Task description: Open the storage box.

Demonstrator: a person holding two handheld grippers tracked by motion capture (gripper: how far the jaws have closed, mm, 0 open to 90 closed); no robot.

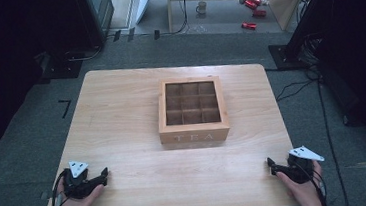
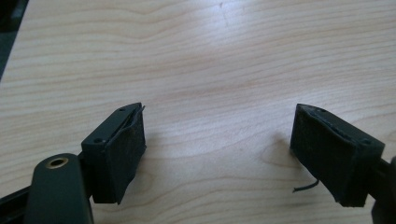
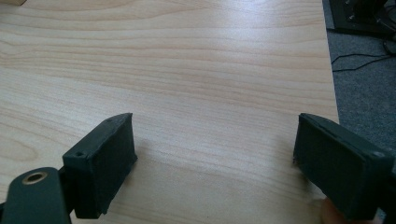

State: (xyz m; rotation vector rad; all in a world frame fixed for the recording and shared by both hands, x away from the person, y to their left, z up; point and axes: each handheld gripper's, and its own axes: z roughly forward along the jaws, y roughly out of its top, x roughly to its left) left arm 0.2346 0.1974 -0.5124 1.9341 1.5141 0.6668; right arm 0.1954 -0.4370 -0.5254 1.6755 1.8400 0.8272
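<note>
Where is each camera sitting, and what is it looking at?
High view: above the near edge, looking down on the table, tea box, both hands and grippers.
Left gripper view: rides on the left gripper, facing bare tabletop between open jaws.
Right gripper view: rides on the right gripper, facing tabletop and carpet.
All share the wooden table.

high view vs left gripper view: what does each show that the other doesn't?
High view alone: the wooden tea box with its nine compartments at mid-table, the right gripper, both hands, grey floor. Left gripper view alone: the left gripper close up, jaws wide apart with bare wood between, a stray thread by one pad. Both: the table.
</note>
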